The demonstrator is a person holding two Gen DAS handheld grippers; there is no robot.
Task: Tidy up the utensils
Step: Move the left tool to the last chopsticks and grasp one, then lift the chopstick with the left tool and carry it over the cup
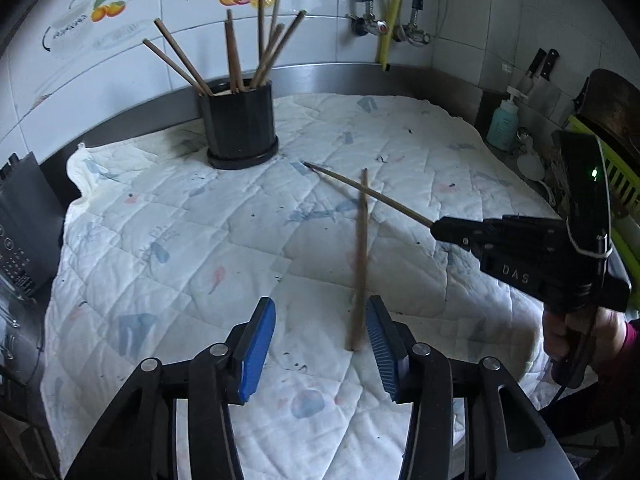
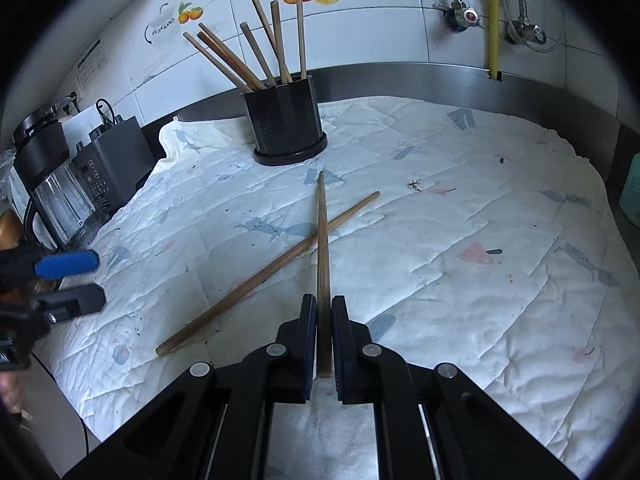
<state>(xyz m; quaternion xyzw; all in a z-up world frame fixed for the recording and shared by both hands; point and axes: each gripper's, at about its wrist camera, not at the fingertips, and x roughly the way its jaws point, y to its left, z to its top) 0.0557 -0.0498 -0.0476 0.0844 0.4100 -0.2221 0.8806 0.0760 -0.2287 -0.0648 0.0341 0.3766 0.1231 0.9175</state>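
A black holder with several wooden chopsticks stands at the back of the white quilted cloth. My right gripper is shut on one chopstick and holds it above the cloth, tip toward the holder. A second chopstick lies on the cloth under it. My left gripper is open, with this chopstick's near end beside its right finger.
A dark appliance and a blender stand at the left. A soap bottle, knives and a green rack are at the right. Taps and a yellow hose hang on the tiled wall.
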